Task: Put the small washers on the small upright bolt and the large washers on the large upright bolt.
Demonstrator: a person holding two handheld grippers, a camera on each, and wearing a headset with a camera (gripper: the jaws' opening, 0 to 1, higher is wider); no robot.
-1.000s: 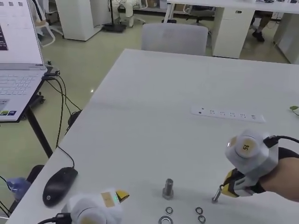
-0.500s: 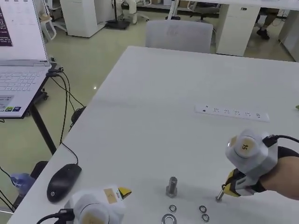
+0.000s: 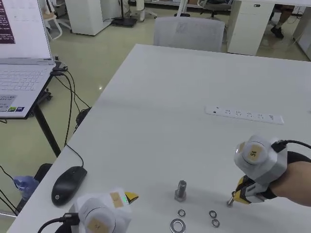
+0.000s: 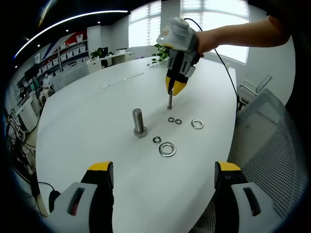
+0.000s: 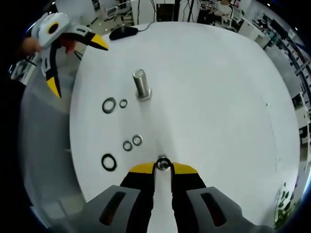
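Observation:
The small bolt (image 3: pixel 230 201) stands upright on the white table (image 3: pixel 160 121), and my right gripper (image 3: pixel 236 198) is shut on it; the bolt's top (image 5: pixel 163 164) sits between the yellow tips of my right gripper (image 5: pixel 163 168). To its left stands the large bolt (image 3: pixel 181 190), free and upright. In front lie a large washer (image 3: pixel 178 225), a small washer (image 3: pixel 181 213) and two more small washers (image 3: pixel 214 218). Another large washer (image 4: pixel 197 124) lies further right. My left gripper (image 4: pixel 164 167) is open and empty, near the table's front edge, short of the large washer (image 4: pixel 167 149).
A power strip (image 3: pixel 245 116) lies across the table further back. A black mouse (image 3: pixel 68 178) rests at the left edge, its cable running off to a laptop (image 3: pixel 22 63) on a side stand. A grey chair (image 3: pixel 188 33) stands at the far end.
The head camera has tilted a little, so the picture has shifted. Both grippers, the bolts and the washers keep their places.

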